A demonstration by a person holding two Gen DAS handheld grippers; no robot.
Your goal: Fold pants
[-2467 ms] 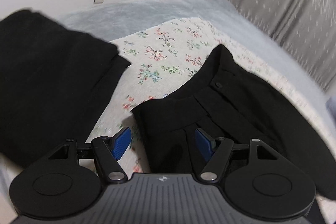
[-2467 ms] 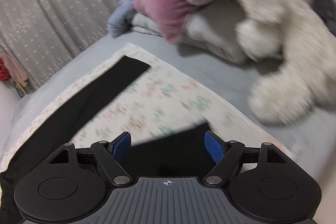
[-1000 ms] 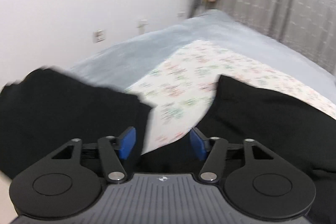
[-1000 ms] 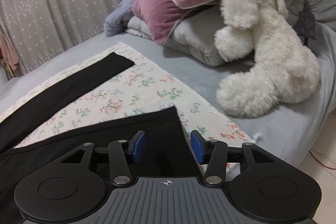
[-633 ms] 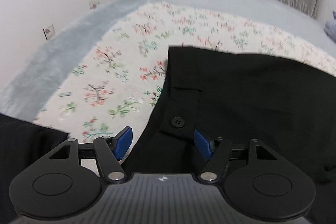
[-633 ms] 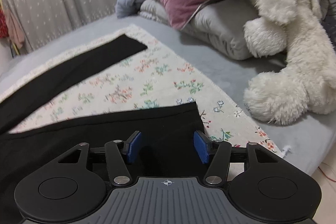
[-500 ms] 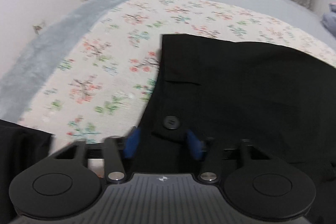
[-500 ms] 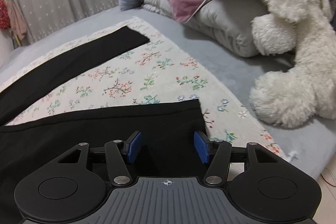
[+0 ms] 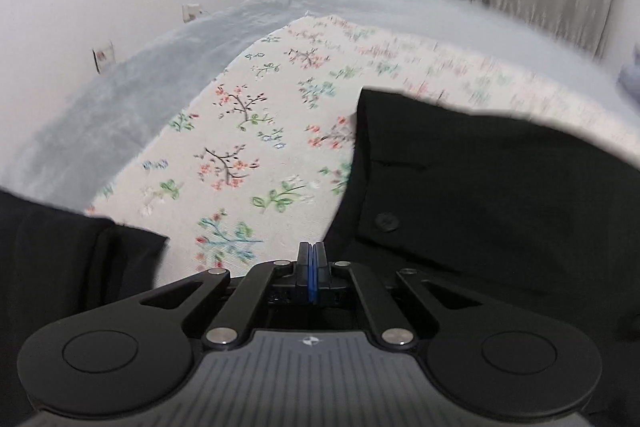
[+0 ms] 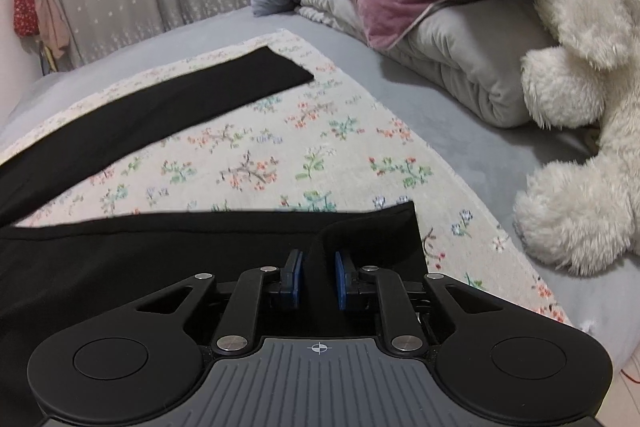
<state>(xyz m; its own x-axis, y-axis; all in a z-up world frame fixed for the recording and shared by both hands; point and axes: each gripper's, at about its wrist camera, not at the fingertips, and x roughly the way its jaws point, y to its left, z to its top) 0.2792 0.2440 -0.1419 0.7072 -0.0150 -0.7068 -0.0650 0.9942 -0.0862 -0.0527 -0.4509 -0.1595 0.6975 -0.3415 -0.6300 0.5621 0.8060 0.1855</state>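
Two pinch points: my left gripper [image 9: 311,259] looks clamped beside the waistband button [image 9: 386,221], right gripper [image 10: 317,269] nipping a hem ridge of the limp, light pants [image 10: 160,247] near the floral cloth's [image 10: 280,155] edge.

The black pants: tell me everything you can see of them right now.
The black pants lie spread on the floral cloth, in plain matte fabric, with a button by the waistband. One leg stretches away flat. The right gripper pinches a raised fold at the near leg's hem. The left gripper is shut at the waist edge; whether it holds fabric is unclear.

Black pants [image 9: 500,187] flat on floral cloth, legs splayed, waist btn up
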